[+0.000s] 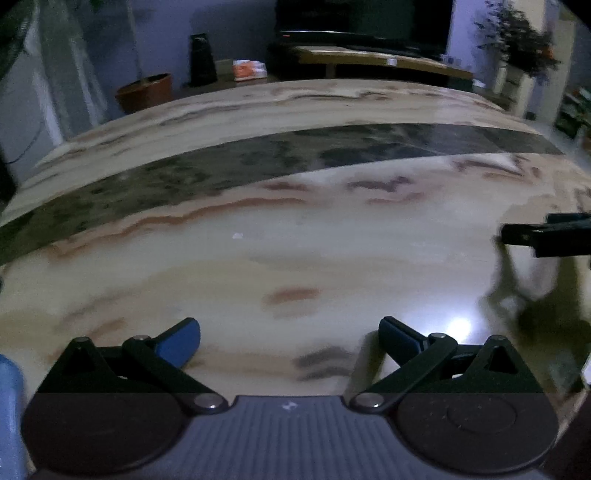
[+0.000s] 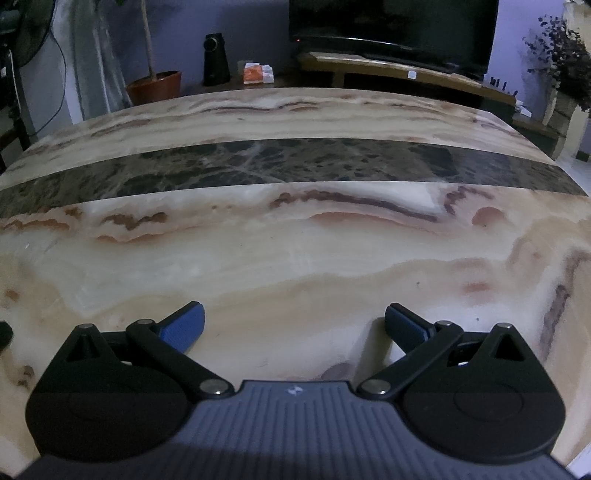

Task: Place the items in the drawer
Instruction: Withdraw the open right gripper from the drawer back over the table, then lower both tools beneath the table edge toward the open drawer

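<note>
Neither view shows a drawer or any item. My left gripper [image 1: 290, 338] hangs open just above a cream marble table [image 1: 295, 251], its blue-padded fingers [image 1: 181, 341] wide apart and nothing between them. My right gripper [image 2: 293, 325] is likewise open and empty over the same table [image 2: 295, 258]. In the left wrist view the dark tip of the right gripper [image 1: 546, 234] juts in at the right edge, level with the table's middle. A dark sliver at the left edge of the right wrist view may be part of the left gripper.
A dark green marble band [image 2: 280, 164] crosses the tabletop. Beyond the far edge stand a potted plant [image 2: 155, 86], a black speaker [image 2: 216, 61], an orange-and-white packet [image 2: 258, 73], and a TV [image 2: 391, 29] on a low wooden stand. A blue object [image 1: 9, 417] shows at lower left.
</note>
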Motion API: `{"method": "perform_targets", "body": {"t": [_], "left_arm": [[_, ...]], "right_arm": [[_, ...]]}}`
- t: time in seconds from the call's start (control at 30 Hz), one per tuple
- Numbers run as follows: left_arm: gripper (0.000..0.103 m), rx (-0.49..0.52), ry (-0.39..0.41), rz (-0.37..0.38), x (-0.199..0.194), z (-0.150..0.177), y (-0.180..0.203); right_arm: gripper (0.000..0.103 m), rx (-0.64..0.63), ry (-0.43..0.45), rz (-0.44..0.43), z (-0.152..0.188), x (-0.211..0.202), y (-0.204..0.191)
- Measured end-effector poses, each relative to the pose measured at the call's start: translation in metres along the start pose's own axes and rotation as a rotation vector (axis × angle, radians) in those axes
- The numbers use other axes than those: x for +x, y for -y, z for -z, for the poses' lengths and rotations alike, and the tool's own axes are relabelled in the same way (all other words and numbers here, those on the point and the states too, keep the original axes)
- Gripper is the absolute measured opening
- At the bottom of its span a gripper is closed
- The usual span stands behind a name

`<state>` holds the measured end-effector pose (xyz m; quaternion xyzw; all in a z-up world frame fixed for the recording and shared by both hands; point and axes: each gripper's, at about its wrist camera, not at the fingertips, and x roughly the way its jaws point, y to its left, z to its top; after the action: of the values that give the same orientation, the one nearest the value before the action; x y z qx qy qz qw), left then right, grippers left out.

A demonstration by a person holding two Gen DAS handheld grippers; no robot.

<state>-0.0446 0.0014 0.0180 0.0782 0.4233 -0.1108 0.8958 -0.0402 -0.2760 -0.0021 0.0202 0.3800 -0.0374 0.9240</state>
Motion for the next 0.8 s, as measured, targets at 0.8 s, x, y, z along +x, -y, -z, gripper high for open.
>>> {"method": "perform_targets", "body": {"t": [0.8], "left_arm": [[0.102,-0.085,0.011,-0.031,-0.01,0.013,0.02]], "right_arm": [[0.103,-0.046,-0.014,-0.047,0.015,-0.017,0.002]]}}
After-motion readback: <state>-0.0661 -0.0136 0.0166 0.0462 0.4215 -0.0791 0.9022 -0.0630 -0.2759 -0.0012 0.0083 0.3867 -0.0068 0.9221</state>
